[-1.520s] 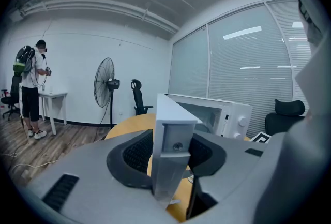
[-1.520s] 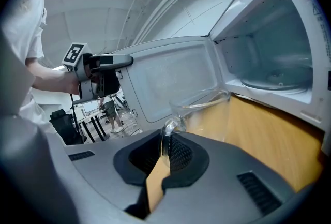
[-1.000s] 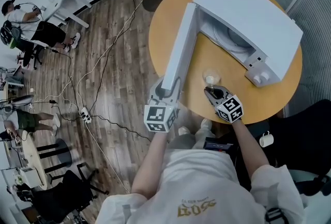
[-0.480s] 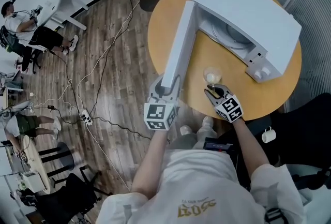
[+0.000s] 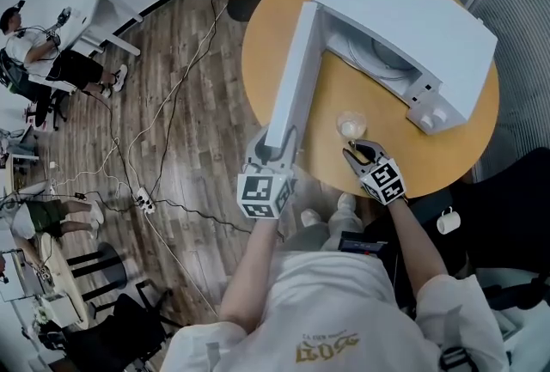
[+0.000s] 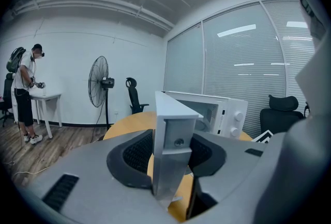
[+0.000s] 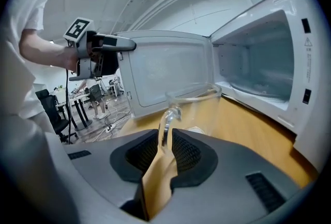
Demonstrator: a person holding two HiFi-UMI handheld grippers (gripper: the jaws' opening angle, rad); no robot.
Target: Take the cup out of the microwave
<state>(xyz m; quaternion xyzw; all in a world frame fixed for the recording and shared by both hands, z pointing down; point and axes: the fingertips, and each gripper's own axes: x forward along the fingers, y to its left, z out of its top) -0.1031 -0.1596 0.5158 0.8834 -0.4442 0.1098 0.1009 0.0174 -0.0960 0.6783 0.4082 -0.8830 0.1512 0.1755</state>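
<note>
Two grippers work at a round desk in the head view. The left gripper is clamped on the free edge of the open door of a white microwave. The right gripper sits at a clear cup, which stands on the desk outside the microwave, just in front of its opening.

In the left gripper view, both pads press on the door edge, which stands upright between them, with the microwave beyond.

In the right gripper view, the cup rests upright on the desk. Its handle is between the jaws, which have just been opening and no longer squeeze it
</note>
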